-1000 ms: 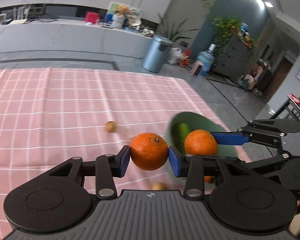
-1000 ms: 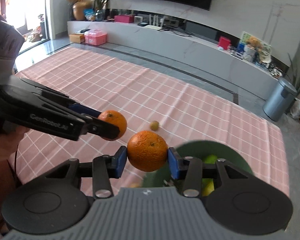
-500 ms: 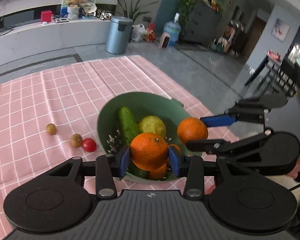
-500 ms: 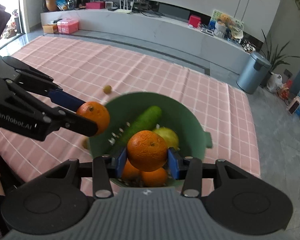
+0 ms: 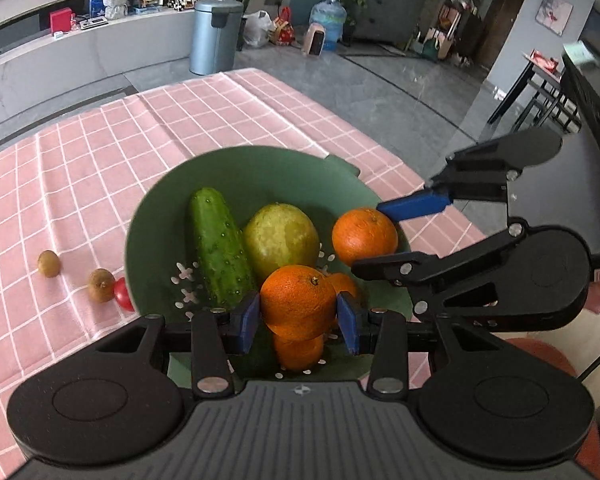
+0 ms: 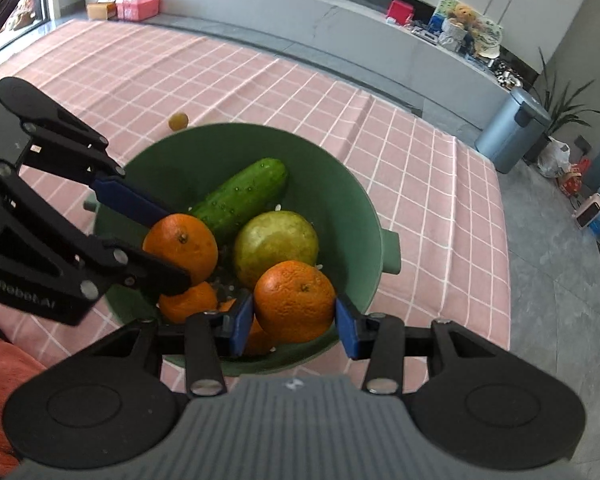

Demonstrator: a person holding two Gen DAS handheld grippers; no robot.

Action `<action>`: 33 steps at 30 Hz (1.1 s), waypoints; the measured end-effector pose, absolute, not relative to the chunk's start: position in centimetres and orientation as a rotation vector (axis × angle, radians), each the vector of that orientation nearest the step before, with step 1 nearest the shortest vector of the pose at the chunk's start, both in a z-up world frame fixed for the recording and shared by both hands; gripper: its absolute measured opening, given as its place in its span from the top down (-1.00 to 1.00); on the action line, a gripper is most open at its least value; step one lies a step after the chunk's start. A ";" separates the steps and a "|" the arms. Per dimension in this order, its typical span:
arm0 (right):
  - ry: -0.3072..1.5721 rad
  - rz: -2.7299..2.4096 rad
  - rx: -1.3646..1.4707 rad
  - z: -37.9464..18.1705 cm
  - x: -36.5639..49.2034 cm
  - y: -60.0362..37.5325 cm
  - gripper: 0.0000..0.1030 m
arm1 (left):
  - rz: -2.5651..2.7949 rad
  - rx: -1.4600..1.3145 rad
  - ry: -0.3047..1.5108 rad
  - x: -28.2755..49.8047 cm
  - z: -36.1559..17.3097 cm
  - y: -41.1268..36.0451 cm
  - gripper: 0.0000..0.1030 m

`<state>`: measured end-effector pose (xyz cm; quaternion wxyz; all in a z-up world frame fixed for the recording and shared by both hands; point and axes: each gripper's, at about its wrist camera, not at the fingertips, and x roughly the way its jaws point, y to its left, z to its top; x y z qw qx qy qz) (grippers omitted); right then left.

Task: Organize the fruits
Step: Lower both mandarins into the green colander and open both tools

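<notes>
My left gripper (image 5: 298,316) is shut on an orange (image 5: 298,300) and holds it just above the fruit in the green colander bowl (image 5: 240,156). My right gripper (image 6: 294,316) is shut on a second orange (image 6: 296,300) over the bowl's near side (image 6: 364,200). Each view shows the other gripper beside it: the right gripper (image 5: 366,238) and the left gripper (image 6: 176,248), both over the bowl. Inside lie a cucumber (image 5: 220,248), a yellow-green round fruit (image 5: 280,236) and more oranges (image 6: 188,302).
The bowl stands on a pink checked tablecloth (image 5: 80,152) near the table's right edge. Two small brown fruits (image 5: 49,264) (image 5: 101,285) and a cherry tomato (image 5: 123,294) lie left of the bowl. A grey bin (image 5: 214,34) stands on the floor beyond.
Both grippers have carried their oranges from above the cloth to over the bowl and come lower. The bowl now fills the middle of both views.
</notes>
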<state>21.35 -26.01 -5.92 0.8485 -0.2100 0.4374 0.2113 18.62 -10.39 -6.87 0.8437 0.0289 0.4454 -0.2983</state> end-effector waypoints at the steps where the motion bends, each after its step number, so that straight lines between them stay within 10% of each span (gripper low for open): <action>1: 0.925 0.449 -0.452 -6.1 21.5 -26.0 0.20 | -0.627 0.069 0.942 18.7 -7.0 -10.6 0.08; 33: 0.867 0.406 -0.451 -3.8 20.0 -25.2 -0.02 | -0.618 0.096 0.854 16.6 -3.5 -8.3 -0.10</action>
